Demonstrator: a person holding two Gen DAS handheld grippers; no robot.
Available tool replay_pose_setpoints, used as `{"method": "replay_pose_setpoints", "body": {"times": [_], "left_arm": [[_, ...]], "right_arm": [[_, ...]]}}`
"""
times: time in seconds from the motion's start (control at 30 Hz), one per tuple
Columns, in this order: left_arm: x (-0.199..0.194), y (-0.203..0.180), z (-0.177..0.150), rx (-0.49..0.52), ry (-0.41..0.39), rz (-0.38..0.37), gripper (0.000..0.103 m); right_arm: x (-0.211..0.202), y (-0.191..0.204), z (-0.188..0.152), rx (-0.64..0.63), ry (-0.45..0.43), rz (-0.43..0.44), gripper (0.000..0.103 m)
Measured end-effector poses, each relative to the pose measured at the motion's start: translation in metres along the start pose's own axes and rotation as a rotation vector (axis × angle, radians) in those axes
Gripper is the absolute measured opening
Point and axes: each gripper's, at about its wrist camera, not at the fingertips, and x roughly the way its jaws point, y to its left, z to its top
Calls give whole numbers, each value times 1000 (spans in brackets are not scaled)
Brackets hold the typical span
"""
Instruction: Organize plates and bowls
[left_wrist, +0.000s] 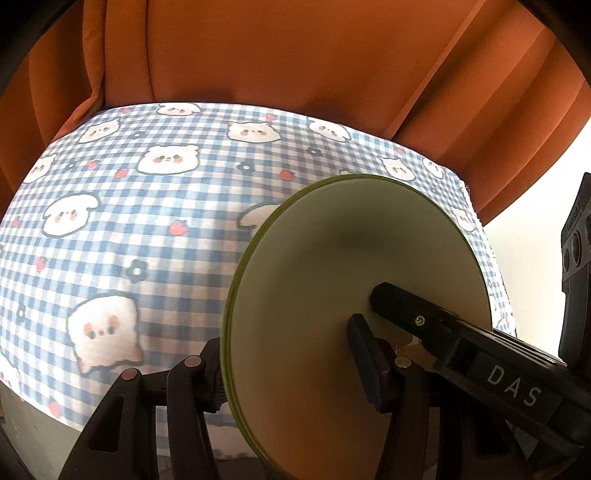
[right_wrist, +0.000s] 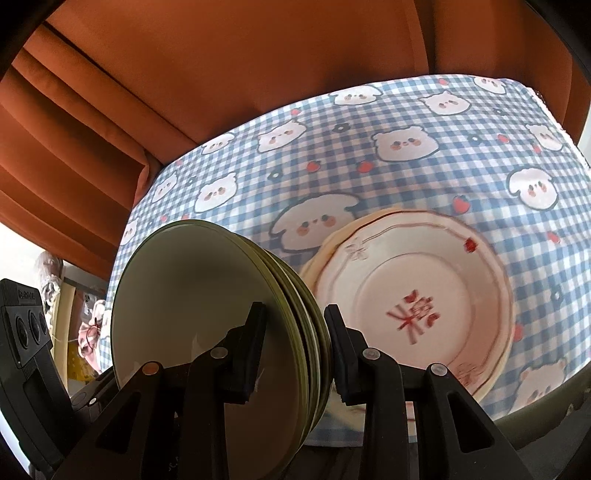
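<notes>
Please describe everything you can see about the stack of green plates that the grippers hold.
The stack of green plates is several thin round plates, olive at the rims with a pale matte face, looking like glazed ceramic. It stands on edge above the checked tablecloth. The right hand-held gripper and the left hand-held gripper both clamp across its rim, fingers on both faces. It stands left of the pink plates.

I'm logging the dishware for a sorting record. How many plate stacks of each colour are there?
Green plate stack: 1, held on edge
White plate stack, red print: 1, on the tablecloth
Total: 2 stacks; plates within each cannot be counted
</notes>
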Motion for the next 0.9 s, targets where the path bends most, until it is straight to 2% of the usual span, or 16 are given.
{"method": "replay_pose_setpoints", "body": {"times": [0.53,0.9], "left_arm": [[43,-54,-8,-49,19,-28,56],[67,-59,-9,-85,75,-24,56]], "right_arm": [[-5,-69,14,-31,33,-38,35],[11,-93,19,-20,91,-52,35]]}}
